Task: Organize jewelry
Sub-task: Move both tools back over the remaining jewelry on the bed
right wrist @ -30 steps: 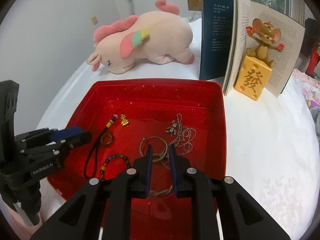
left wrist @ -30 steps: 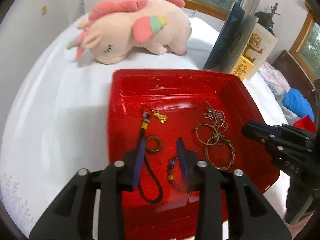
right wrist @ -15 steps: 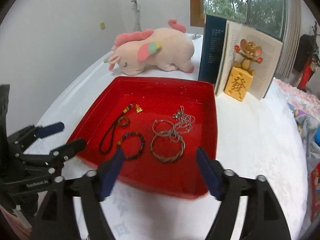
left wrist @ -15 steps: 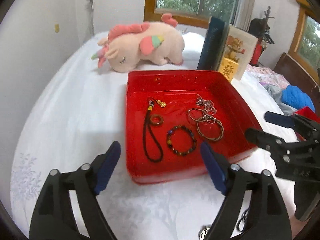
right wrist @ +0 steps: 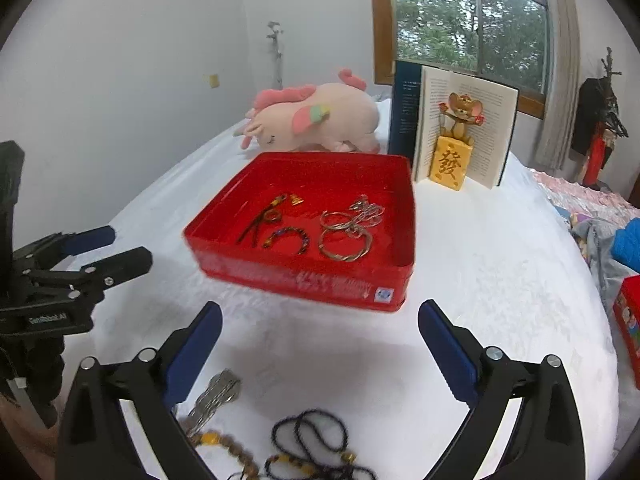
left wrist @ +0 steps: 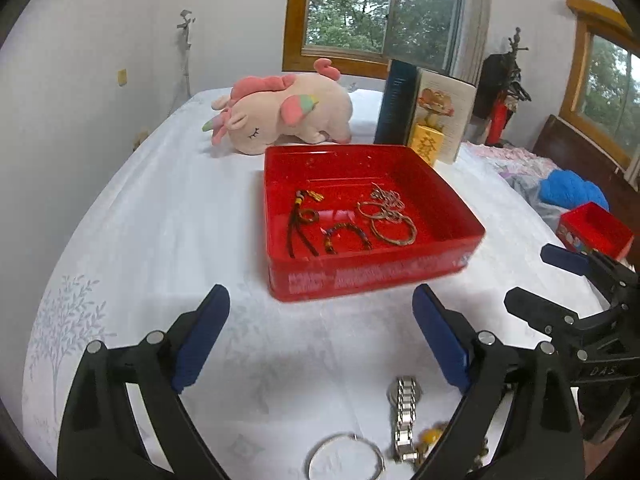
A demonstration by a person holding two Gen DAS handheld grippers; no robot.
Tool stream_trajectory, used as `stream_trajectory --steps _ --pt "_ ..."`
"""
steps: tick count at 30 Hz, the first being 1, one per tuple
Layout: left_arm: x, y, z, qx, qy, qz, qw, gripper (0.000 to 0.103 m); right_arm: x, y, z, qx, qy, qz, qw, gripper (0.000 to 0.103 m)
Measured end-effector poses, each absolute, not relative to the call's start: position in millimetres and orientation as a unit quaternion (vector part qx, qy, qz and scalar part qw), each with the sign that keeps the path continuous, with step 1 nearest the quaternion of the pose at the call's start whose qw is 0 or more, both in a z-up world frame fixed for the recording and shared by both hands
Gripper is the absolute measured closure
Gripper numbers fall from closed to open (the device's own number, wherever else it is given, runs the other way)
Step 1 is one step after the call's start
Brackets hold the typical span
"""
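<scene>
Red tin tray (left wrist: 372, 276) sits mid-bed holding several pieces, while both tools, left tool (left wrist: 320, 338) and right tool (right wrist: 320, 348), gape empty, so drop squarely over the steel watch (left wrist: 405, 412) (near the bed's front edge) before closing.

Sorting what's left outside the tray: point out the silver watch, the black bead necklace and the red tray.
silver watch (left wrist: 405, 412), left wrist view, on its metal band.
black bead necklace (right wrist: 308, 438), right wrist view, on its looped beads.
red tray (right wrist: 320, 280), right wrist view, on its near wall.
</scene>
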State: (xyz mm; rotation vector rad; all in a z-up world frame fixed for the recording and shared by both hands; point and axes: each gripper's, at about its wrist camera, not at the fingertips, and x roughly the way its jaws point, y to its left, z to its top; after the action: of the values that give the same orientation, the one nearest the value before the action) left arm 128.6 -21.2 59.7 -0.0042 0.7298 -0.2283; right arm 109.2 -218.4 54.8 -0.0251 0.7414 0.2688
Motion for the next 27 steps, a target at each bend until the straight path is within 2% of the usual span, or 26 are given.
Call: stream_trajectory --steps 20,27 --pt "76.7 -0.6 34.6 -0.018 0.380 -0.103 0.919 0.008 51.4 -241.9 28.5 0.010 0.399 0.084 0.913 0.004" --pt "69.7 18.9 28.1 -0.032 0.390 -0.078 0.917 0.008 46.7 -265.7 20.8 0.076 0.421 0.109 0.897 0.004"
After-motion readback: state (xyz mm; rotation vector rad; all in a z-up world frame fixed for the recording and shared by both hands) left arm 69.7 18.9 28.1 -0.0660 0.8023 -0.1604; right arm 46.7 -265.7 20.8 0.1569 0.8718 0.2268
